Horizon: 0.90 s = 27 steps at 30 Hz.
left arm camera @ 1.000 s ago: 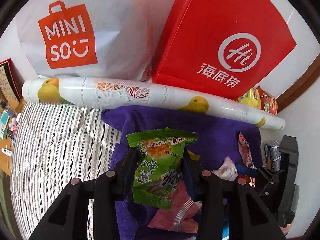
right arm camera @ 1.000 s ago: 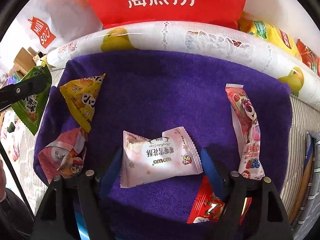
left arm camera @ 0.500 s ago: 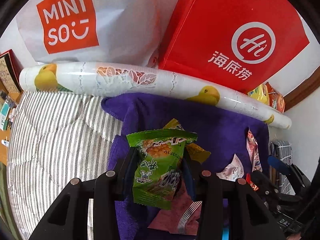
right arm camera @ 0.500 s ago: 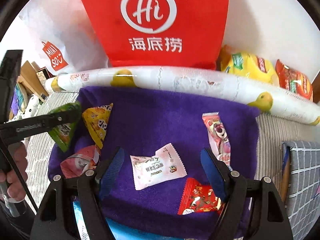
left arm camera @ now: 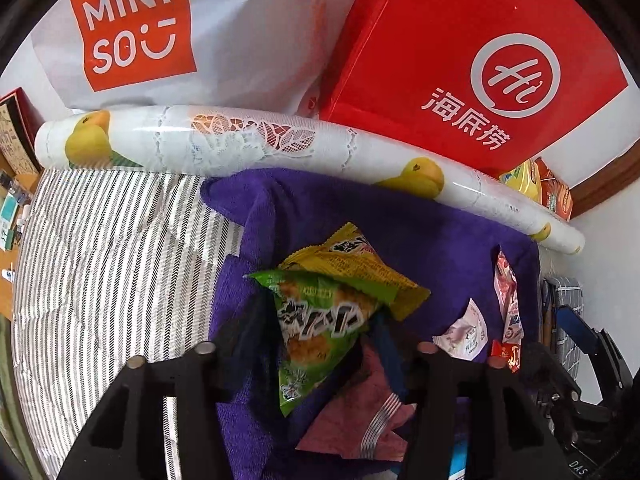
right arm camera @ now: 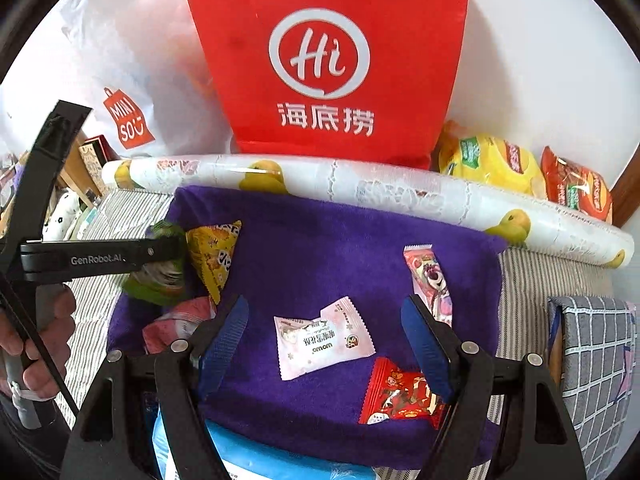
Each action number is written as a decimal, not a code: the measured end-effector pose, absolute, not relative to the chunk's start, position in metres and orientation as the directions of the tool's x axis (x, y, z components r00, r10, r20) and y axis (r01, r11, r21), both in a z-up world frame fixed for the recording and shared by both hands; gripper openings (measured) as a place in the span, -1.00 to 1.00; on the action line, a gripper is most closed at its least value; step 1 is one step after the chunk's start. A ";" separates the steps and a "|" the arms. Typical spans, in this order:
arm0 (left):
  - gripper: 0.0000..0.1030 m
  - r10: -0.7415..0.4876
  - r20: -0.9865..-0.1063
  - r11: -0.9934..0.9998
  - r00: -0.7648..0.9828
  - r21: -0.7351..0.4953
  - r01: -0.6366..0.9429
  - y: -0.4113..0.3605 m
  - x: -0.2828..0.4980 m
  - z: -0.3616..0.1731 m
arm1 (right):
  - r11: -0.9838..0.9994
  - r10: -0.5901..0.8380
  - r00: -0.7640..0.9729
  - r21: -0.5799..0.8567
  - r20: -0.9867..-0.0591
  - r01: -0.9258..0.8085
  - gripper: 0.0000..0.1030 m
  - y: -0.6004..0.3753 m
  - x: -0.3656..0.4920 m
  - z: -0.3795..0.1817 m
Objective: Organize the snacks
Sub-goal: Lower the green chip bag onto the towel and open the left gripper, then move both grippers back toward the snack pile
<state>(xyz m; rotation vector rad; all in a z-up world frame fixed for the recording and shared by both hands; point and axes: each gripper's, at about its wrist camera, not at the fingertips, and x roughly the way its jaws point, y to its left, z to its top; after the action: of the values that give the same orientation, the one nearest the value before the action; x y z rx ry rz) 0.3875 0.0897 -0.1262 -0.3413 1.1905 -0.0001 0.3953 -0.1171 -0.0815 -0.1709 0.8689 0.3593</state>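
From my left gripper (left arm camera: 316, 340), the jaws stand clamped on a green snack packet (left arm camera: 320, 320), which hangs tilted above the left edge of the purple towel (left arm camera: 420, 240). Just behind it lies a yellow snack packet (left arm camera: 360, 264), and below it a pink foil packet (left arm camera: 360, 420) rests at the towel's near left corner.

My right gripper (right arm camera: 324, 336) hovers with its blue-padded jaws wide apart and nothing between them but air; a pale pink candy wrapper (right arm camera: 324, 336) lies flat on the towel below the gap. A red candy packet (right arm camera: 400, 396) sits near the towel's near right corner, just beside the right jaw, and a long pink strawberry-bear packet (right arm camera: 430, 280) lies along the right edge.

From the right wrist view I also see the left gripper (right arm camera: 168, 252) from the side, the green packet blurred in its grip, with the hand (right arm camera: 40, 344) on its handle.

The towel lies on a striped cloth (left arm camera: 112, 260). Along its far edge runs a rolled table cover printed with yellow ducks (left arm camera: 240, 148). Behind the roll stand a red Haidilao paper bag (right arm camera: 332, 60) and a white Miniso bag (left arm camera: 160, 28); yellow and red chip bags (right arm camera: 520, 168) sit at the far right corner.
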 end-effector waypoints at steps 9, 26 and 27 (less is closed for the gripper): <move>0.08 -0.199 -0.886 0.949 0.420 -0.281 -0.144 0.088 0.379 -0.105 | 0.944 0.233 0.670 0.000 -0.705 -0.329 0.52 -0.123 0.378 -0.057; 0.27 -0.242 -0.785 0.959 0.571 -0.284 0.016 0.059 0.328 -0.025 | 0.981 0.167 0.755 0.030 -0.634 -0.192 0.52 -0.163 0.273 -0.011; 0.30 -0.243 -0.778 0.959 0.580 -0.282 0.024 0.056 0.323 -0.021 | 0.982 0.164 0.759 0.032 -0.630 -0.185 0.52 -0.167 0.264 -0.008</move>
<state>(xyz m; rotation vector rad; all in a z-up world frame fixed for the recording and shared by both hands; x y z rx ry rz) 0.3233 0.0555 -0.0206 -0.2526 0.9422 -0.1581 0.2642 -0.1669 -0.0082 -0.0325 0.6827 0.1898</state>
